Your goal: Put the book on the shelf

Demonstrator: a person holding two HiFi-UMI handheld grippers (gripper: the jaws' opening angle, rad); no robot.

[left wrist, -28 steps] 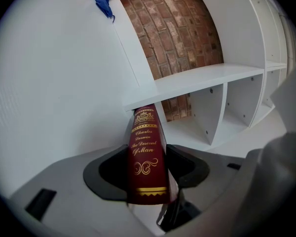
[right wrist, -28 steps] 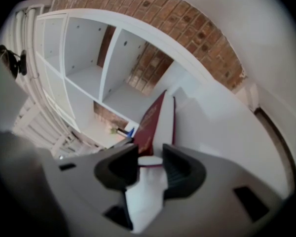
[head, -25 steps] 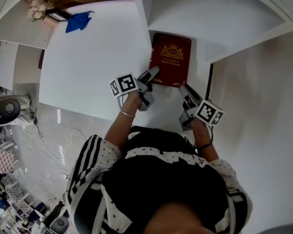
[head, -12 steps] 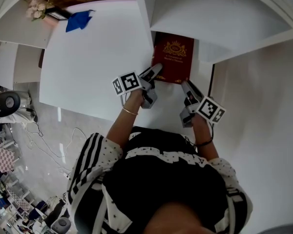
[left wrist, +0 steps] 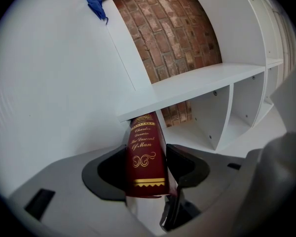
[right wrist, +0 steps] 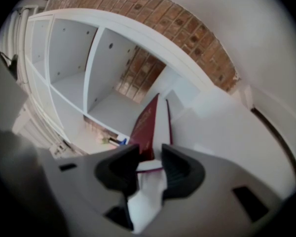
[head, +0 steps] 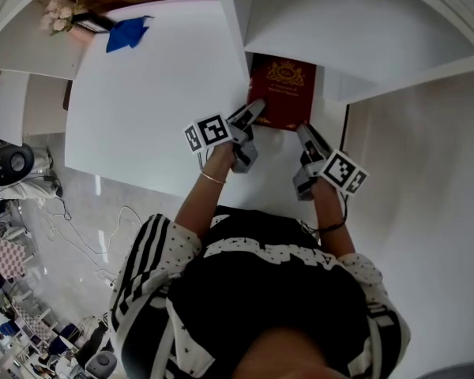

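Observation:
A dark red book (head: pixel 283 93) with gold print lies flat on the white surface, its far end under the white shelf unit (head: pixel 340 22). My left gripper (head: pixel 251 115) is shut on its near left corner. In the left gripper view the gold-lettered spine (left wrist: pixel 145 157) stands between the jaws of the left gripper (left wrist: pixel 148 169). My right gripper (head: pixel 302 134) is at the near right corner. Its jaws are closing, and in the right gripper view the right gripper (right wrist: pixel 150 164) has the book's page edge (right wrist: pixel 147 122) between its pads, which touch it on both sides.
A blue cloth (head: pixel 126 34) and a bunch of flowers (head: pixel 59 13) lie at the white tabletop's (head: pixel 158 93) far left. Brick wall (left wrist: pixel 172 28) shows behind the shelf compartments (right wrist: pixel 108 107). A dark gap (head: pixel 344 133) runs along the right. Cables lie on the floor (head: pixel 79 235) at left.
Both grippers and the book have moved away from me, and more of the book now lies under the shelf.

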